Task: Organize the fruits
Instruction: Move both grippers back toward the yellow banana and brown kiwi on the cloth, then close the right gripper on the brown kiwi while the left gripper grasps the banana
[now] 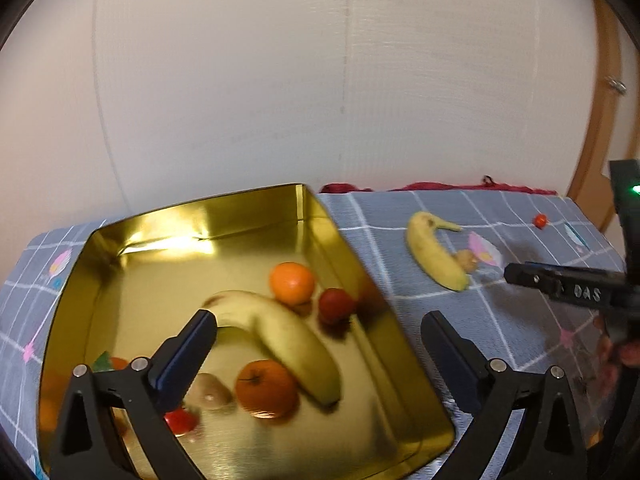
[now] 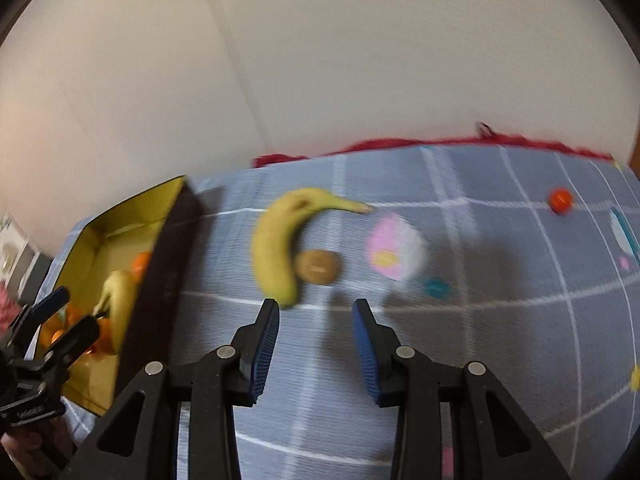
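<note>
Left wrist view: table under a grey-blue checked cloth with white grid lines and pink flower prints; a red fabric strip runs along the far edge. Plain off-white wall behind, wooden frame at far right. Gold tin sits on the left part of the cloth. Inside: banana in tin, two oranges, a red fruit, a kiwi, more red and orange pieces near the left wall, partly hidden behind the finger, so type unclear. Left gripper hangs over the tin's right side, jaws spread wide, nothing between them; one fingertip is over the tin floor, the other outside the right wall. Loose banana lies on the cloth well right of the tin, loose kiwi touching its inner curve. Small red ball far right. Right tool's tip enters from the right edge, rest cut off.

Right wrist view: motion-blurred. Same cloth and wall. Right gripper hovers just short of the loose banana's lower end, jaws parted moderately, empty. Kiwi sits in the banana's curve, just ahead of the gap. Tin at left, dark outer wall toward camera, contents mostly hidden. Left tool at bottom left, partly cut off. Teal spot on the cloth: print or object, cannot tell.
</note>
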Demonstrator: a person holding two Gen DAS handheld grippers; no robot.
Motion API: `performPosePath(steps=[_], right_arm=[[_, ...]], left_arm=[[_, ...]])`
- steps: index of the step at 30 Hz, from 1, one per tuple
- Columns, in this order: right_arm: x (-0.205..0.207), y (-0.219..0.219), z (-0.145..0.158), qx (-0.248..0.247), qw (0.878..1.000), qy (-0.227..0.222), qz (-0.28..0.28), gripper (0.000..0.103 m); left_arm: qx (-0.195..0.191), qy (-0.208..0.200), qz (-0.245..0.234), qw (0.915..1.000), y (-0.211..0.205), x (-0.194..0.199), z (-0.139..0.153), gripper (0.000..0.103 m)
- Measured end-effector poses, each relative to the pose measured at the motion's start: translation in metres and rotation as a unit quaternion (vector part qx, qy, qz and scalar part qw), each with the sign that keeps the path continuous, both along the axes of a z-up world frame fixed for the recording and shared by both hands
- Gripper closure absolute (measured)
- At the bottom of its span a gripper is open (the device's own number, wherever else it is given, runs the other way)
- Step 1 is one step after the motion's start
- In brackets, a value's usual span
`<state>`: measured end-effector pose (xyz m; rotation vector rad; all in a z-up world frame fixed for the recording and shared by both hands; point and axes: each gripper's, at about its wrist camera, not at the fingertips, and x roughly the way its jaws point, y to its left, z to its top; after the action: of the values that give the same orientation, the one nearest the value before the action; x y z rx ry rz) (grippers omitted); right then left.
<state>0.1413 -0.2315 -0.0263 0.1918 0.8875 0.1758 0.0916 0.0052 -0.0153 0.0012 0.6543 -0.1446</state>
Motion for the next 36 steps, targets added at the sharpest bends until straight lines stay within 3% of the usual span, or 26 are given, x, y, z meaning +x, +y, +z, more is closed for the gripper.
performPosePath(steps=[9, 17, 25, 36], right_arm=[[0.005, -0.034, -0.01, 0.018, 0.999, 0.014, -0.04, 0.065], [0.029, -0.003, -0.003, 0.01, 1.0, -0.008, 0.011, 0.065], [0.06, 0.019, -0.023, -0.026, 0.999, 0.022, 0.026, 0.065], [0.061, 0.02, -0.026, -0.038, 0.998, 0.023, 0.044, 0.075]], left_arm=[[0.013, -0.012, -0.047, 0.9988, -0.022, -0.008, -0.001, 0.0], [0.017, -0.005, -0.044, 0.9989, -0.026, -0.009, -0.006, 0.0], [-0.009, -0.001, -0.029, 0.9995, -0.018, -0.006, -0.004, 0.0], [-0.013, -0.004, -0.02, 0.9997, -0.016, -0.008, 0.0, 0.0]])
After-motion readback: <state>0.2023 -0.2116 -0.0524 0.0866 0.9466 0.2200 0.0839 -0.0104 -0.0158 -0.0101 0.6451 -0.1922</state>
